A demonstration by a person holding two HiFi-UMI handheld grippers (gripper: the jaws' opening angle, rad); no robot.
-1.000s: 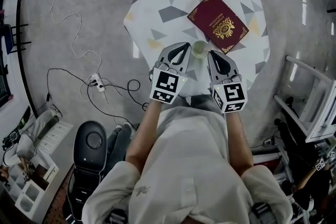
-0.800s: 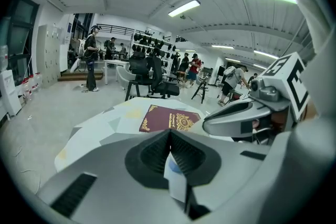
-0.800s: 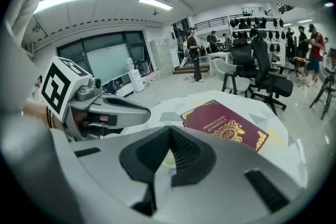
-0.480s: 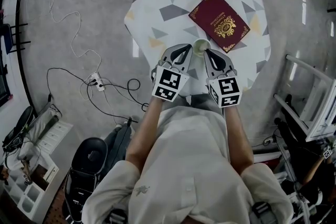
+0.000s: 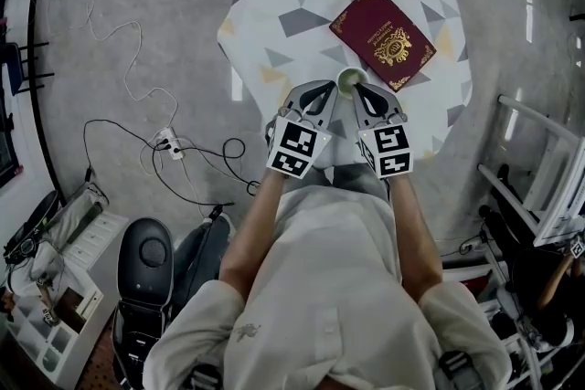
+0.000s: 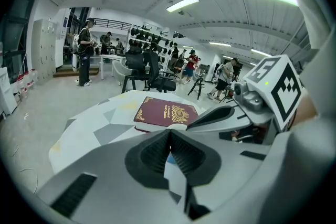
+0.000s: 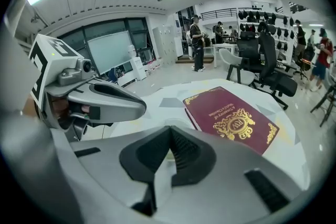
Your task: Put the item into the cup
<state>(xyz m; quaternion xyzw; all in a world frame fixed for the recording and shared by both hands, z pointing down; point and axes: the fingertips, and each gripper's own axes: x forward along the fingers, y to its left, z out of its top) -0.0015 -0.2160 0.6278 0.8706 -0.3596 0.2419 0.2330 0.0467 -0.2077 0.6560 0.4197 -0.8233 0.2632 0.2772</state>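
Working the approach step, by the look of it: flanking the small cup (image 5: 348, 81) with left gripper (image 5: 325, 93) and right gripper (image 5: 359, 92), tips just beside its rim, over the near half of the table (image 5: 274, 9). Holding both pairs of jaws clenched tip to tip, gripping nothing. Failing to make out any small item to drop in, or anything inside the cup. Judging next move: locating the item, parting one pair of jaws, steadying the cup against tipping. Noting maroon booklet (image 5: 382, 38) lying just beyond the cup, crowding the far side; cables (image 5: 137, 96) trailing on floor, well apart.
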